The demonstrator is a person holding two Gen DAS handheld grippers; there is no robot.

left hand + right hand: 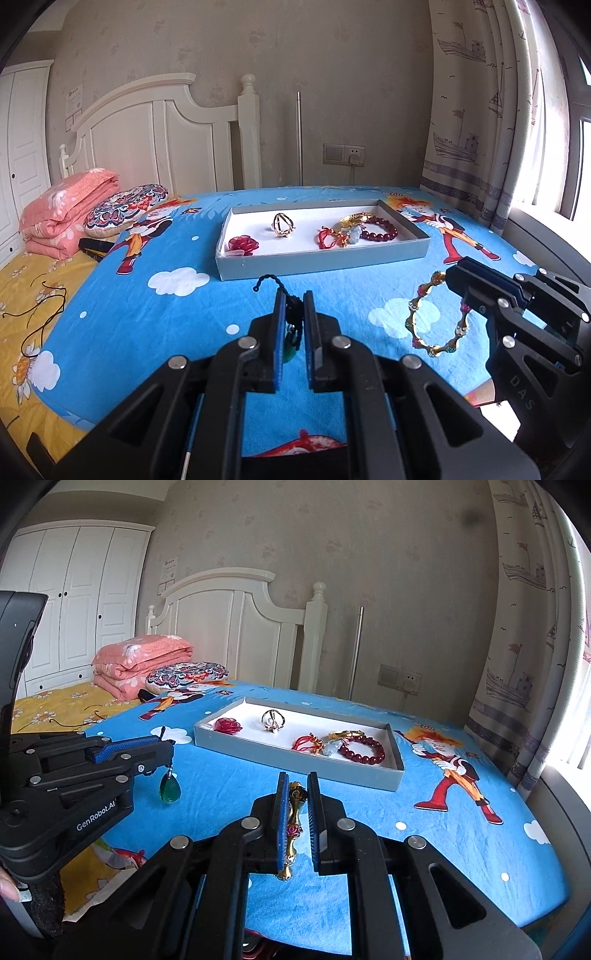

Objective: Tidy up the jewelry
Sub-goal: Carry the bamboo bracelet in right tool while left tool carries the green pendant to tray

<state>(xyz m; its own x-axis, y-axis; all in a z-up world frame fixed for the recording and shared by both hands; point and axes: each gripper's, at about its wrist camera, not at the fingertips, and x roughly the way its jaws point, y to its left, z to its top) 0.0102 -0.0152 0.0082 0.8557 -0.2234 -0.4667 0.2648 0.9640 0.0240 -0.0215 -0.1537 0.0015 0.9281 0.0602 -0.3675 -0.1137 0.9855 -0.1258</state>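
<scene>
While each gripper's jaws pinch jewelry, left gripper [294, 314] pendant necklace [169, 788], right gripper [298, 797] bangle [439, 317], short of tray [325, 264].

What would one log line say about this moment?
left gripper: holds green pendant | right gripper: holds gold bangle | gray tray: ahead, on bed

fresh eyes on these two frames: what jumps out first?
Both grippers carry jewelry above the blue cartoon bedsheet: the left gripper pinches a black cord with a green pendant dangling, the right gripper holds a gold jewelled bangle. Beyond them lies the grey tray, already holding a red bead bracelet.
</scene>
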